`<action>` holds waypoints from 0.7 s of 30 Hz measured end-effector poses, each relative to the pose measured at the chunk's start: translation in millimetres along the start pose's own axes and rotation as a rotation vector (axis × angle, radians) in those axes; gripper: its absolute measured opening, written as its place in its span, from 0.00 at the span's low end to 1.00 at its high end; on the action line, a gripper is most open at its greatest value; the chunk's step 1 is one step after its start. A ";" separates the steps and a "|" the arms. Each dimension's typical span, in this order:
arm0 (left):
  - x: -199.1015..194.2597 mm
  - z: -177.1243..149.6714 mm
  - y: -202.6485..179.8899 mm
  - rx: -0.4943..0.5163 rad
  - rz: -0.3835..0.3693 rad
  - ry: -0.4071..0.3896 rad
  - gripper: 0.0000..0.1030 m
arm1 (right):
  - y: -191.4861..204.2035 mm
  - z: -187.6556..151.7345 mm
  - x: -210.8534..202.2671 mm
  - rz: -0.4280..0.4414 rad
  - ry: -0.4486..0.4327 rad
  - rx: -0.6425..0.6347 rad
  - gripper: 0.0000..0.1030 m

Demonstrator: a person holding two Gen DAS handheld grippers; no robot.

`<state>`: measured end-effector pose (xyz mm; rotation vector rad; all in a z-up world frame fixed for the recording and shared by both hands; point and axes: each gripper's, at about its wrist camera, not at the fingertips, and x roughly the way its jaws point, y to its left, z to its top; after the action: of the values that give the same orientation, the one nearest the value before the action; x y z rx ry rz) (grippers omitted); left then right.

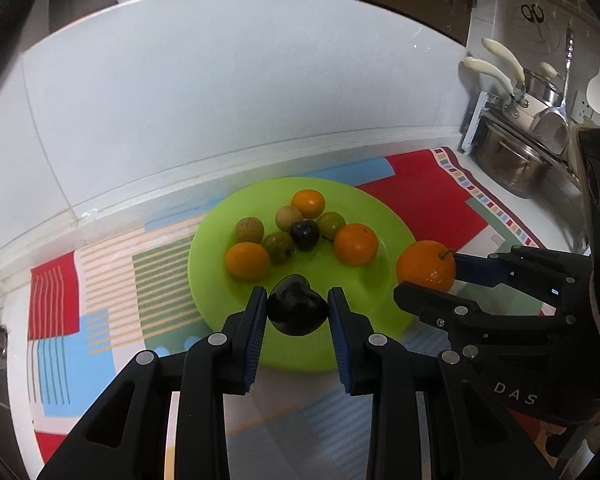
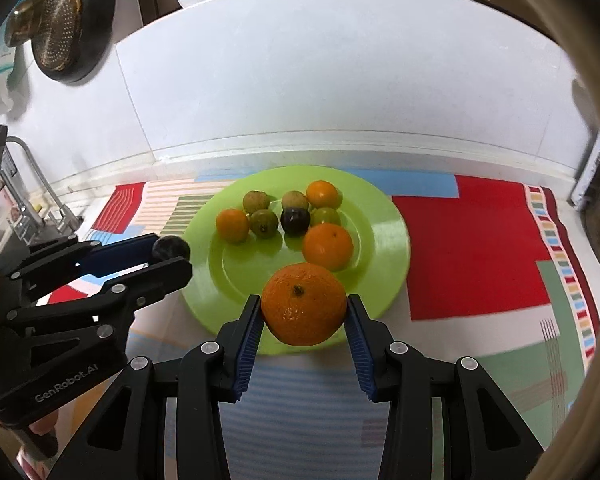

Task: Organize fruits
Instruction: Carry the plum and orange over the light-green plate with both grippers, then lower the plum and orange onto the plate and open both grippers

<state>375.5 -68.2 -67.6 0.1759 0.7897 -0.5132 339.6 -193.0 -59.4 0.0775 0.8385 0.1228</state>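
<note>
Holding over the near rim of the green plate (image 1: 396,236): one dark plum (image 1: 297,306), clamped between the left gripper (image 1: 297,305) pads; one large orange (image 2: 304,304), clamped by the right gripper (image 2: 303,309). Both fruits lie straight ahead of their fingers, plate beyond. On plate: three oranges, two green fruits, two brownish fruits, one dark plum. Patterned mat (image 2: 472,236) beneath.

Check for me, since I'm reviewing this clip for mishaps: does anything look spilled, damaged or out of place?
Nothing stands out. The left gripper holds a dark plum, the right gripper an orange, both intact over the green plate.
</note>
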 end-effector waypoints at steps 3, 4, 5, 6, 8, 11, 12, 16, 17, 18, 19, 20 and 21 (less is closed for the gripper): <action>10.4 2.6 3.6 0.004 0.005 0.007 0.30 | 0.6 4.4 8.7 0.003 0.008 -0.004 0.41; 13.7 3.1 5.0 0.004 0.005 0.013 0.30 | 1.0 4.6 11.5 0.001 0.011 -0.007 0.41; 15.8 3.3 5.9 0.002 0.004 0.016 0.30 | 0.6 5.5 14.1 0.001 0.013 -0.009 0.41; 18.0 3.6 7.1 0.001 0.002 0.020 0.30 | 0.0 6.8 18.4 0.000 0.021 -0.010 0.41; 21.8 3.3 7.8 0.004 -0.001 0.023 0.30 | -0.4 6.8 22.0 0.004 0.027 -0.011 0.41; 22.9 2.5 6.5 0.020 0.019 0.019 0.37 | -0.3 7.5 28.0 0.014 0.030 -0.014 0.41; 20.8 2.1 7.0 0.018 0.030 0.010 0.37 | -0.3 7.4 28.8 0.015 0.030 -0.015 0.43; 8.3 -2.1 10.0 -0.008 0.066 0.002 0.37 | -2.7 5.9 22.1 0.011 0.010 0.012 0.49; 2.5 -4.6 10.3 -0.016 0.071 -0.004 0.37 | -3.0 5.5 20.8 0.005 0.009 0.013 0.49; -3.2 -6.8 10.4 -0.022 0.074 -0.010 0.37 | -2.7 4.1 16.3 -0.009 0.002 0.011 0.49; -10.5 -9.4 9.9 -0.032 0.091 -0.016 0.38 | -2.4 2.8 12.4 -0.017 -0.007 0.010 0.49; -16.1 -11.1 9.2 -0.037 0.104 -0.019 0.39 | -1.8 0.7 6.4 -0.028 -0.017 0.009 0.49; -23.7 -13.5 8.0 -0.041 0.112 -0.026 0.40 | -1.4 -1.7 -0.6 -0.042 -0.028 0.011 0.49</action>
<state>357.0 -47.9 -60.3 0.1743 0.7601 -0.3923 338.0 -194.4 -60.2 0.0719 0.8128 0.0771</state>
